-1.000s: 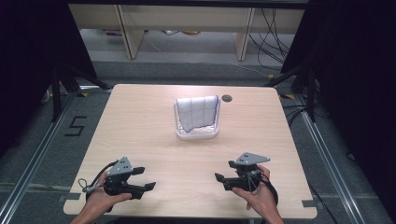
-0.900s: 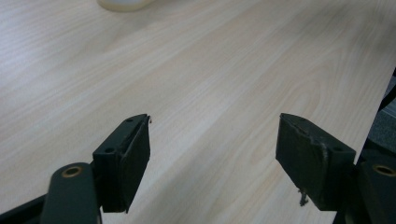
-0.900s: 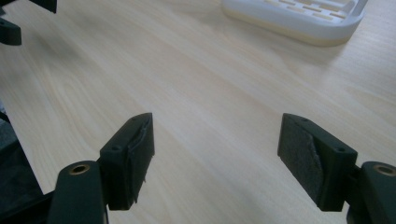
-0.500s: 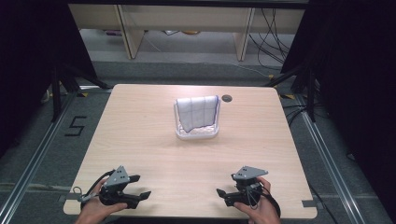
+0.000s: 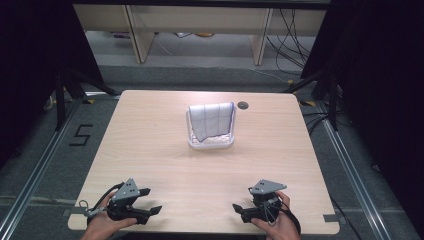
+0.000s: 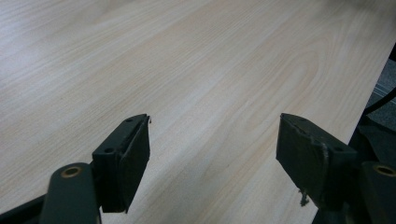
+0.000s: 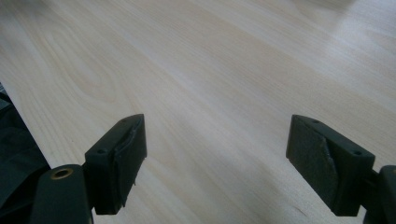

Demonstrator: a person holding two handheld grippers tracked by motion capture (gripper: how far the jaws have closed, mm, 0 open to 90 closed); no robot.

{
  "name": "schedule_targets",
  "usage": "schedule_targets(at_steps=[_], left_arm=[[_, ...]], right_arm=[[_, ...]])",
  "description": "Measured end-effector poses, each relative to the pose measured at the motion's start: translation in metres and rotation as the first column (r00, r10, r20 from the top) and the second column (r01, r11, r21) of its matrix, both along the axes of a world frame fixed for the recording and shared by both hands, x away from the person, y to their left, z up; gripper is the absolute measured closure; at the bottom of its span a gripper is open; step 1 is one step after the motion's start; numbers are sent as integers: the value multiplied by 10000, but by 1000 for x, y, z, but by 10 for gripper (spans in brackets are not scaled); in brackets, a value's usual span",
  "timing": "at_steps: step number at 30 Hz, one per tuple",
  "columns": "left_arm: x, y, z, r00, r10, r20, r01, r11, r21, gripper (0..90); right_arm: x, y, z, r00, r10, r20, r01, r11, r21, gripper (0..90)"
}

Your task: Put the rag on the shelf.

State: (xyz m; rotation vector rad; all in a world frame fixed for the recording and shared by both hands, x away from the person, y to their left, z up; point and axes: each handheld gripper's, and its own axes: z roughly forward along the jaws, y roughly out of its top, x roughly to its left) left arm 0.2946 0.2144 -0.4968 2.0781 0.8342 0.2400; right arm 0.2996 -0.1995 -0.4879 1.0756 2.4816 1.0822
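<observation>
A laboratory recording bay is indicated — a bare wooden table (image 5: 150, 135) is enclosed by black curtains (image 5: 380, 75), floor rails (image 5: 35, 172) with a taped number (image 5: 80, 135) are laid alongside, and loose cables (image 5: 295, 35) are seen beneath a bench (image 5: 200, 20).

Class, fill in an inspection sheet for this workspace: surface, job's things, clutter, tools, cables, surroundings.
Surface: light wooden table, bare around the middle.
Job's things: white cloth with blue lines draped in a clear tray at mid-table.
Clutter: nothing seen; a round dark grommet sits by the far edge.
Tools: left tool and right tool held near the front edge, jaws apart, holding nothing.
Cables: one trails from the left tool; more lie on the floor beyond the table.
Surroundings: dark curtains, wooden furniture legs, a floor mark 5.
</observation>
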Motion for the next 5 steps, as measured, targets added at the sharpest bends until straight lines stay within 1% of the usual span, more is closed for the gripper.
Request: schedule_targets(at_steps=[1,2,3,4,5], left_arm=[[0,1,0,10000,13,-9,-13,9999,165,252],[1,1,0,10000,10,-16,-10,10000,84,251],[1,1,0,10000,-14,-14,14,10000,91,251],[2,3,0,9999,-131,-28,131,9995,282,250],[3,2,-1,10000,-5,-57,6,9997,240,250]], right_arm=[[0,0,1,9999,-97,-107,97,9999,33,212],[0,0,1,9999,-116,-103,116,9999,34,211],[0,-1,0,10000,-75,-4,75,10000,20,211],[0,-1,0,9998,-131,-121,132,9999,52,211],[1,-2,0,9999,-109,-42,109,9999,28,211]])
